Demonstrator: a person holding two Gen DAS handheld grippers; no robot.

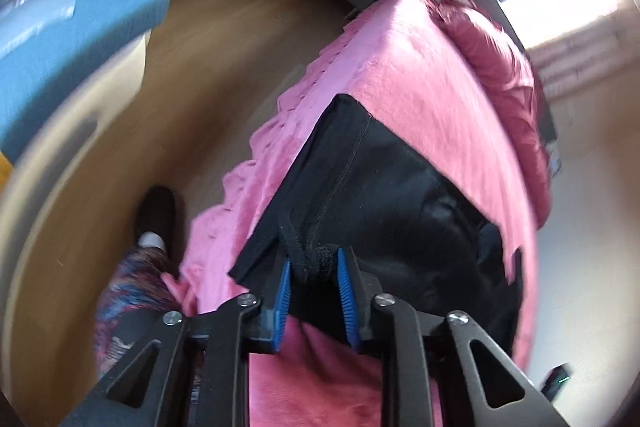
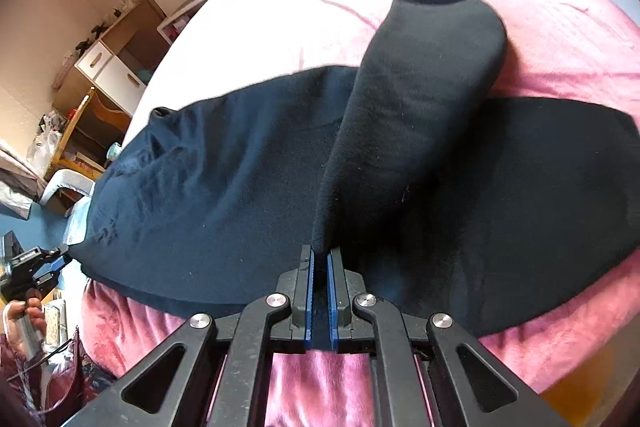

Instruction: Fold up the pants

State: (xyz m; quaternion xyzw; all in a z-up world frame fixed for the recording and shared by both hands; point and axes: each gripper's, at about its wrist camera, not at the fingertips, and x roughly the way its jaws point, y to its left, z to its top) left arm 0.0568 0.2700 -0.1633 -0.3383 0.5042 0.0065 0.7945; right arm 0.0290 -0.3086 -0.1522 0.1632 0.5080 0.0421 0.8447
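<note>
Black pants lie spread on a pink bed cover. In the left wrist view my left gripper sits at the near edge of the pants, with a bunched ridge of black cloth pinched between its blue pads. In the right wrist view my right gripper is shut on a pant leg, which rises from the jaws as a raised fold above the rest of the pants. The left gripper also shows at the left end of the pants, held by a hand.
A heaped pink duvet lies along the far side of the bed. A foot in a black shoe stands on the brown floor beside the bed. White and wood cabinets and a wooden chair stand past the bed's left side.
</note>
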